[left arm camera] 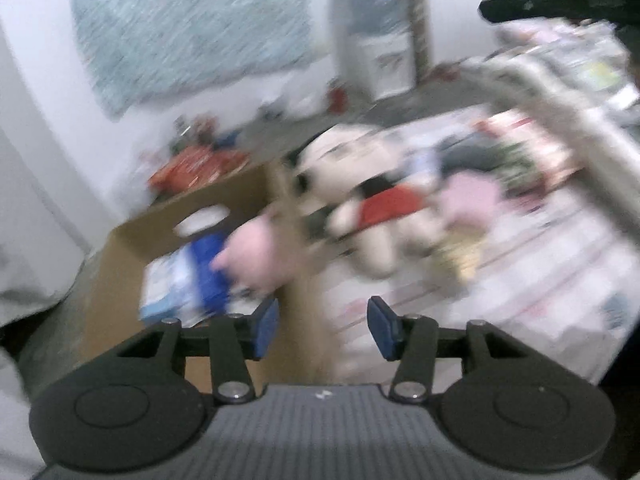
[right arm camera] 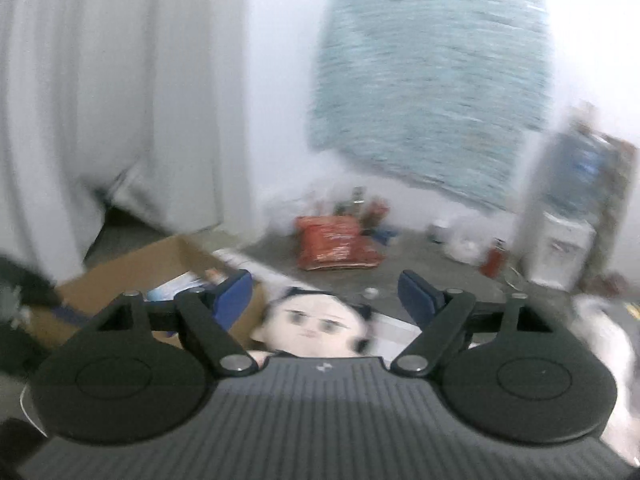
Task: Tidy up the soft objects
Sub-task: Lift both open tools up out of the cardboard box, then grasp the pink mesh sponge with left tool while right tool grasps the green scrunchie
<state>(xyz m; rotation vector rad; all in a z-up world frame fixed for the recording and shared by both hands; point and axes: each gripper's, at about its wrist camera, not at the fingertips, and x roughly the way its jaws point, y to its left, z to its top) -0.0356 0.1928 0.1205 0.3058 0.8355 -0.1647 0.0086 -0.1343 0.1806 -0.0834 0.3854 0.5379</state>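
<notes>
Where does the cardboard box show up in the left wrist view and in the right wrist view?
Left wrist view: the cardboard box sits left of centre, just beyond the left gripper, with a pink soft toy at its right edge.
Right wrist view: lower left, partly behind the right gripper.
Shared landmark: the teal wall hanging; the orange bag also shows in both.
</notes>
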